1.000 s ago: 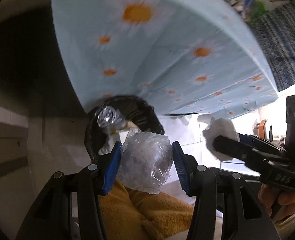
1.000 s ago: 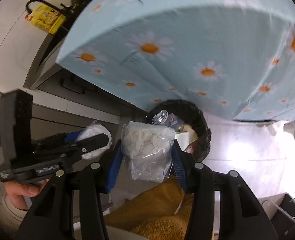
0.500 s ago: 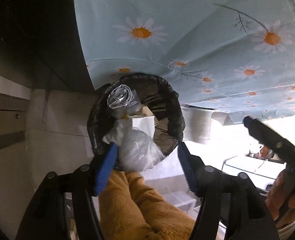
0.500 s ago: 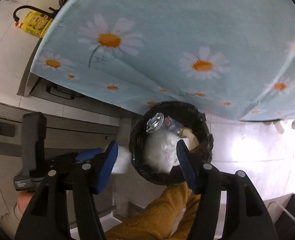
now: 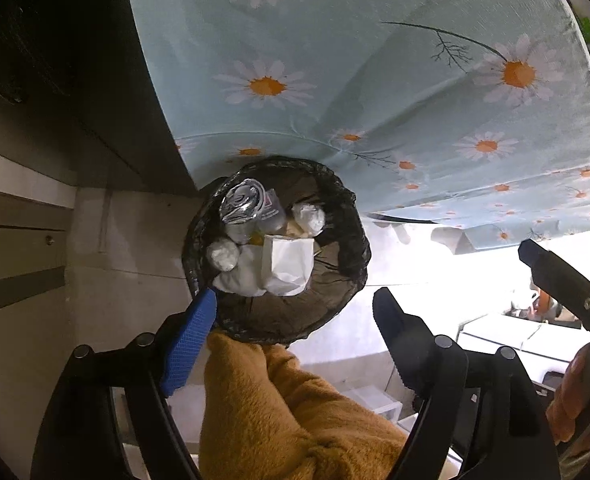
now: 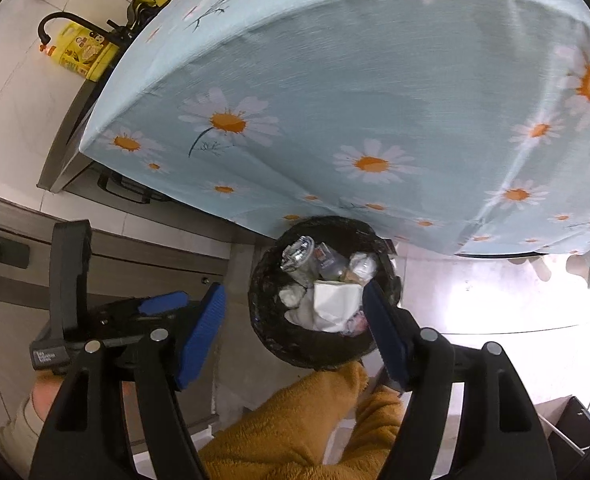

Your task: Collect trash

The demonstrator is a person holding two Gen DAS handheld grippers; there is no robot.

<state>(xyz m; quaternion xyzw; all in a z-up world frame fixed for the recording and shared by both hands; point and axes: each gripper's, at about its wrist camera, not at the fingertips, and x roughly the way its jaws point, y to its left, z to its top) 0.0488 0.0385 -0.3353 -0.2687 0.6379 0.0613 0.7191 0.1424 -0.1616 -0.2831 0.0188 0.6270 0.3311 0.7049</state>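
Trash (image 5: 283, 264) lies straight below both grippers, inside the black-lined bin (image 5: 335, 300) on the floor beside the daisy cloth's (image 5: 375, 80) hanging edge. The left gripper (image 5: 295, 320) and right gripper (image 6: 295, 320) are both opening with nothing between their jaws (wads, can and paper sit in the bin); neither is clearly nearer.

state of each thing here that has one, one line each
left hand-held gripper: jaws opening, nothing between them
right hand-held gripper: jaws opening, nothing gripped
trash bin: upright, black liner, partly full
crushed can: in the bin
white paper bag: in the bin, crumpled
daisy tablecloth: draped over the table, hanging beside the bin
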